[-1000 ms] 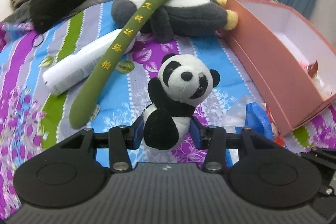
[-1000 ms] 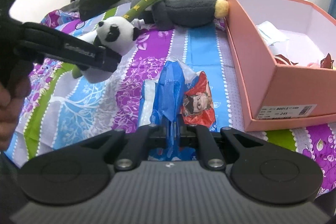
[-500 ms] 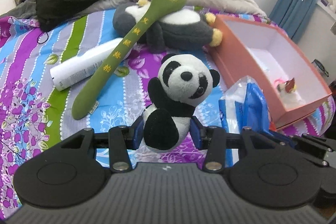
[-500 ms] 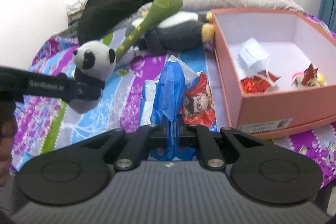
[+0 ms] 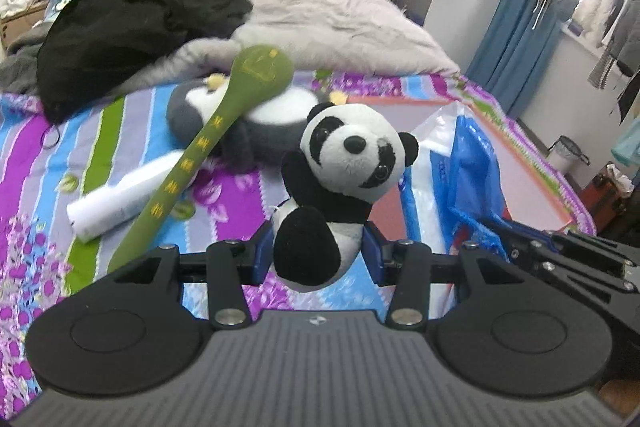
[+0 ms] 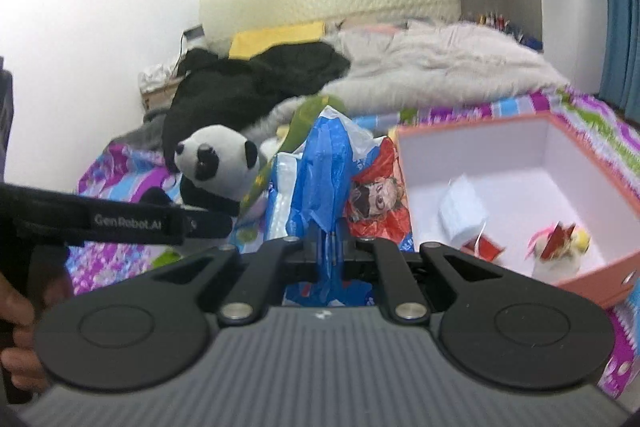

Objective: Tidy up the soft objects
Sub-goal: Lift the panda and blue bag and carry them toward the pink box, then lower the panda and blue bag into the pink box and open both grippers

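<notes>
A small black-and-white panda plush [image 5: 340, 183] sits upright between the blue pads of my left gripper [image 5: 318, 255], which is shut on its body and holds it above the bed. My right gripper [image 6: 330, 243] is shut on a crumpled blue and white plastic bag [image 6: 320, 171] with a red printed patch, lifted off the bedspread. The same bag [image 5: 468, 171] hangs just right of the panda in the left wrist view, and the panda [image 6: 218, 163] shows left of the bag in the right wrist view. A pink open box [image 6: 592, 171] lies to the right.
On the striped floral bedspread [image 5: 40, 163] lie a long green plush paddle [image 5: 224, 131], a grey and white penguin plush [image 5: 248, 123] and a white tube [image 5: 120, 195]. Black clothing [image 5: 132, 27] and a grey duvet [image 5: 340, 23] are piled behind. The box holds a white packet [image 6: 460, 211] and small toys.
Both grippers have risen well above the bed with their loads, and the views have tilted up. The bag has come up close beside the panda.
</notes>
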The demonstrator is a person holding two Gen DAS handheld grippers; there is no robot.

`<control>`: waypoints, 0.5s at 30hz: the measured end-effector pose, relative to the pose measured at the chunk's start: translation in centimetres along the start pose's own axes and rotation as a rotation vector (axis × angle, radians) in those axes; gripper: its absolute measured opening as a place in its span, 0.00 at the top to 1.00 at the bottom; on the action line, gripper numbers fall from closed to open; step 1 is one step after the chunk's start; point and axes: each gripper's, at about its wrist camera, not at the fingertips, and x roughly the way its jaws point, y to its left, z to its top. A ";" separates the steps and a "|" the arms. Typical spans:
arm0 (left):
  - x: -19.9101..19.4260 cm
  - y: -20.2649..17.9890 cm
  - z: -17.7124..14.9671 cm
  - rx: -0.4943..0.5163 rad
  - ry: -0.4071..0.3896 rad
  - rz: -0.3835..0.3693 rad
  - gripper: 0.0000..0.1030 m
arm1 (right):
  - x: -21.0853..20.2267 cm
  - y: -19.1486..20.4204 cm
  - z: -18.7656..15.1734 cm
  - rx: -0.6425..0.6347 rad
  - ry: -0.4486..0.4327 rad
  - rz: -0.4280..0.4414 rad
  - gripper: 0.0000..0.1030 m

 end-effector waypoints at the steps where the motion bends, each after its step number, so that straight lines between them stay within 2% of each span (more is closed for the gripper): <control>1: -0.2 -0.3 0.4 0.000 -0.006 -0.006 0.50 | -0.2 -0.2 0.5 0.001 -0.013 -0.005 0.90; 10: -0.7 -3.8 4.7 0.010 -0.098 -0.052 0.50 | -2.0 -2.7 4.7 0.008 -0.158 -0.072 0.90; 15: -0.1 -6.1 6.8 0.024 -0.122 -0.081 0.50 | -2.3 -4.5 6.7 -0.016 -0.199 -0.123 0.90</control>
